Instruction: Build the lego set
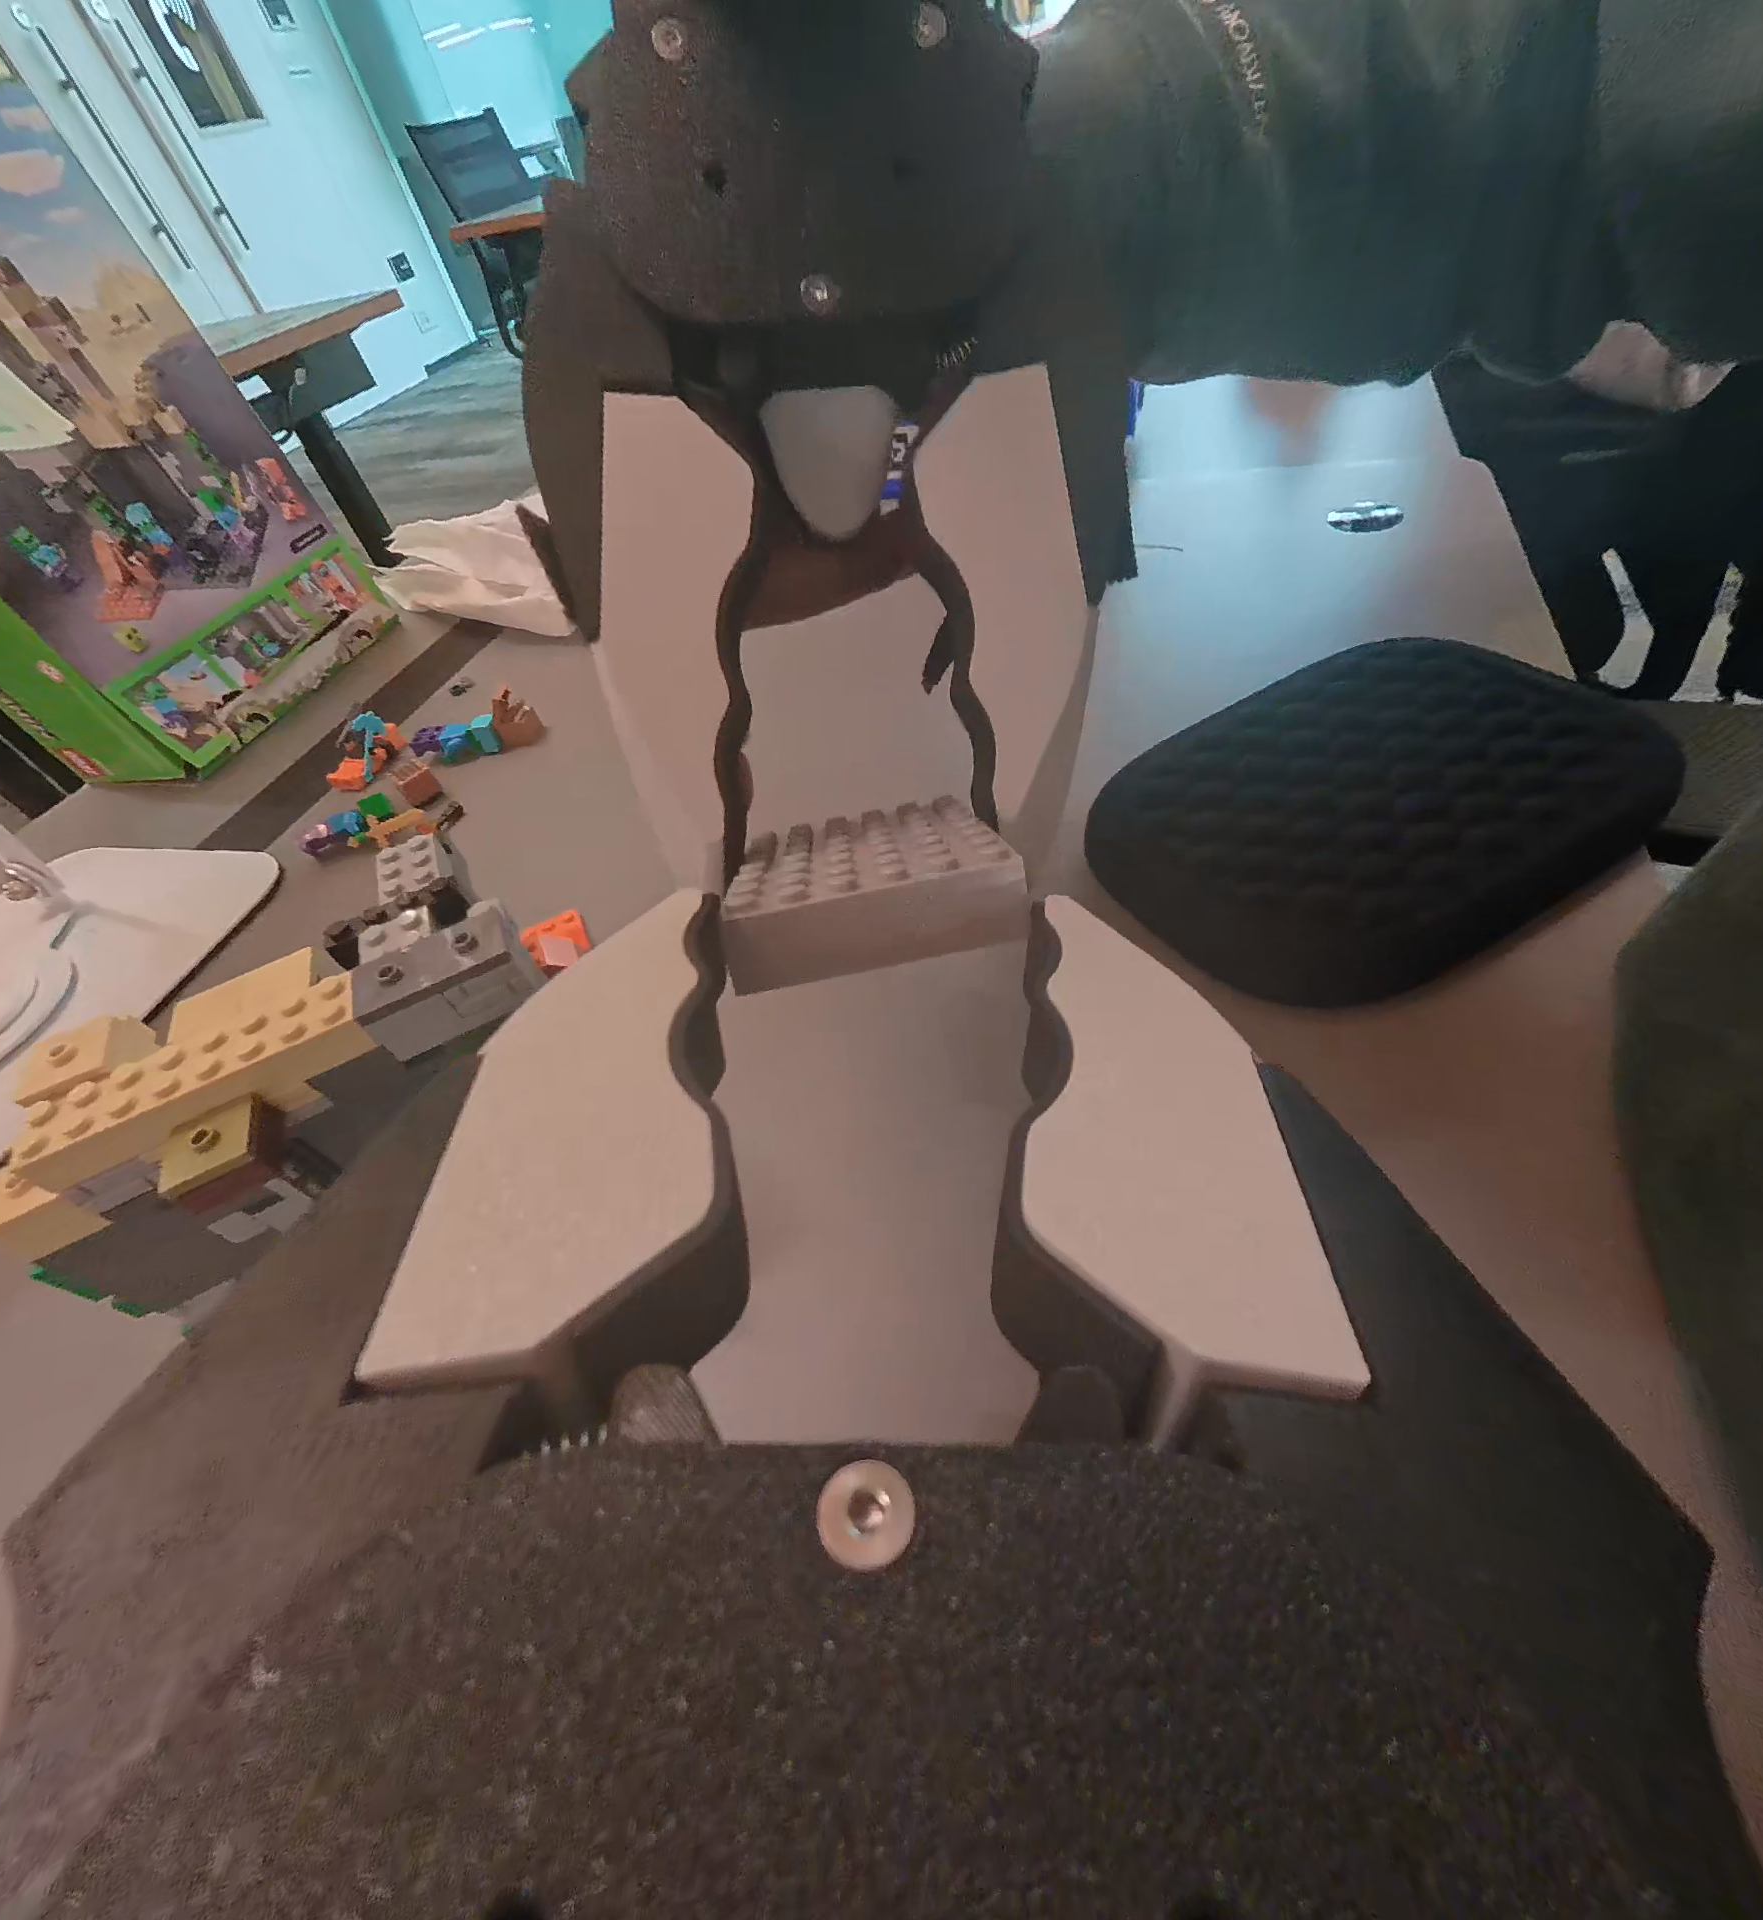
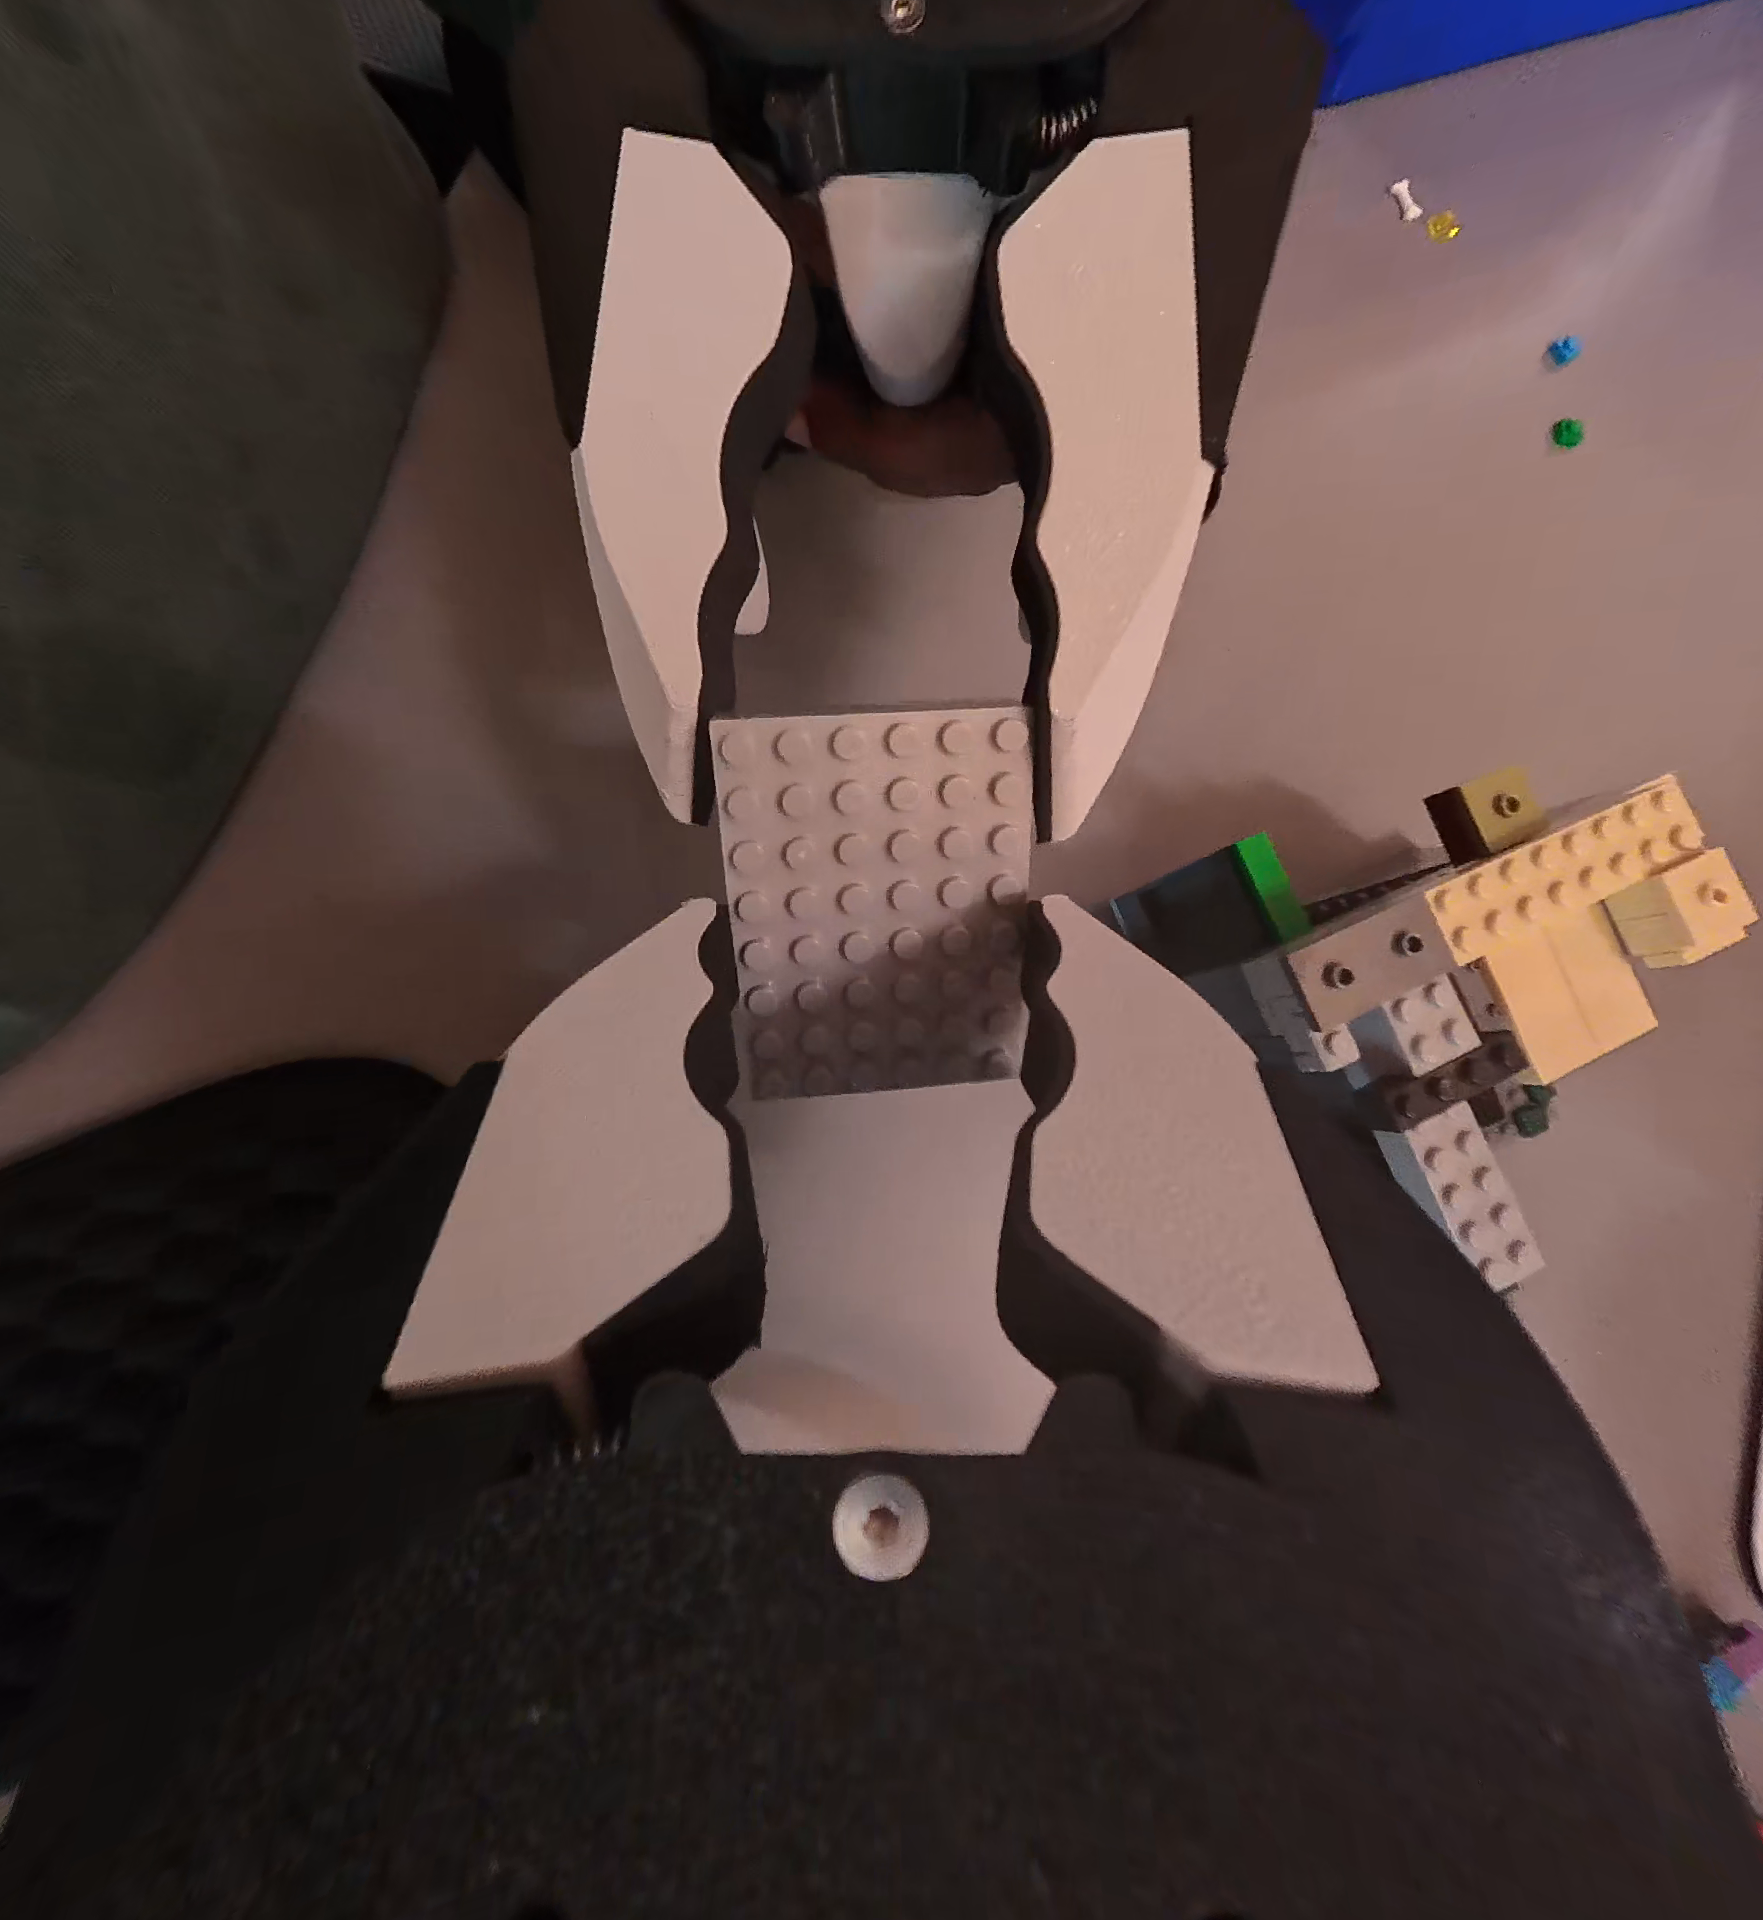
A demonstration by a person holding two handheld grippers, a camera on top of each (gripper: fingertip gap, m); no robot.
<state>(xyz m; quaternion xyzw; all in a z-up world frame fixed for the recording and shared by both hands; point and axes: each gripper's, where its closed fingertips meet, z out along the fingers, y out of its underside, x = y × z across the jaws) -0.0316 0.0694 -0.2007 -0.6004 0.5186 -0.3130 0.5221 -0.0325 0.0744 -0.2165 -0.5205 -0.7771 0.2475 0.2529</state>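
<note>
A grey studded plate hangs between my two grippers, which face each other. In the left wrist view my left gripper is shut on the plate's near end, with both pads against its sides. My right gripper comes from the far side and clamps the other end. In the right wrist view the plate lies stud side up. My right gripper is shut on its near half, and my left gripper is shut on its far half.
A tan and grey brick build stands left of the grippers; it also shows in the right wrist view. Loose small pieces, a toy box and a white lamp base lie beyond it. A black cushion sits at the right. Left and right tips are no more than a few centimetres apart.
</note>
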